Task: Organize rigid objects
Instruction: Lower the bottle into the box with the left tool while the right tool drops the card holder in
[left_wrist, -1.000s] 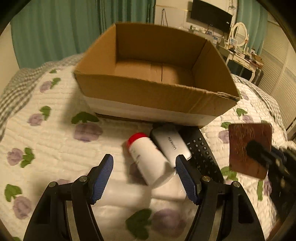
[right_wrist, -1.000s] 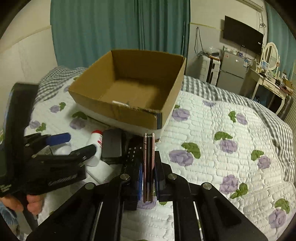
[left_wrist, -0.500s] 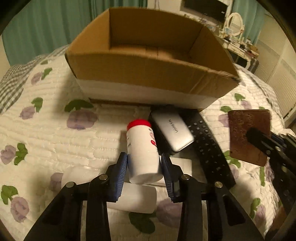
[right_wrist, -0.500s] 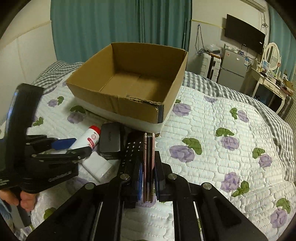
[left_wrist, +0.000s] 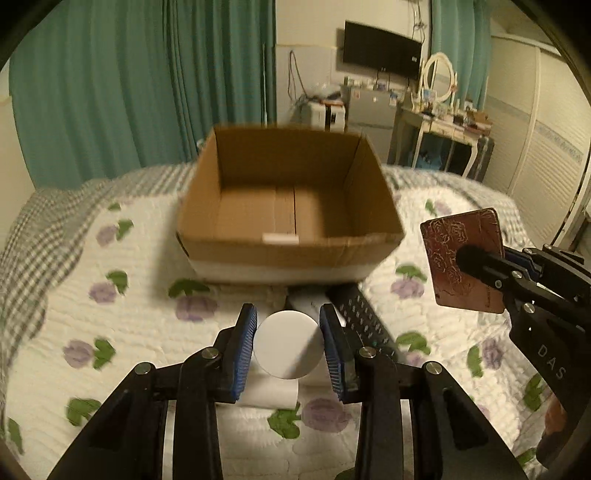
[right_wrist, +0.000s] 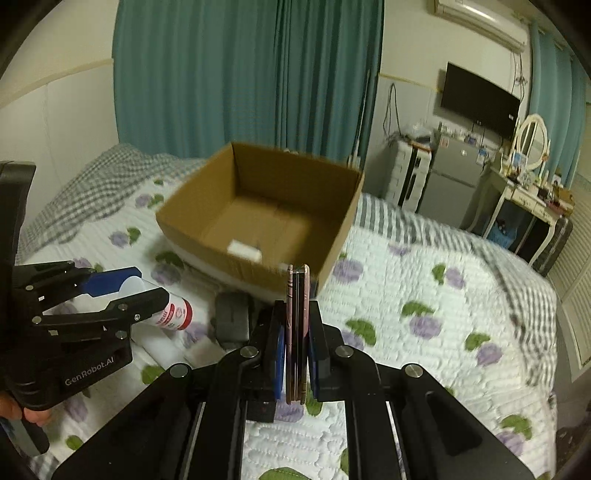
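My left gripper (left_wrist: 287, 345) is shut on a white bottle (left_wrist: 286, 345) with a red cap (right_wrist: 186, 314), held above the bedspread with its flat base facing the camera. My right gripper (right_wrist: 297, 332) is shut on a flat brown embossed case (right_wrist: 297, 325), held on edge; it shows in the left wrist view (left_wrist: 465, 254) at the right. An open cardboard box (left_wrist: 291, 247) stands ahead on the bed, with only a small white label on its floor.
A black remote (left_wrist: 364, 325), a dark power bank (right_wrist: 232, 319) and white boxes (left_wrist: 273, 391) lie on the flowered quilt (left_wrist: 122, 332) in front of the box. Green curtains, a TV and a dressing table stand behind the bed.
The left gripper closed on the bottle and lifted it off the quilt, tipping it base-up toward the camera. Both grippers rose; the right one still holds the case.
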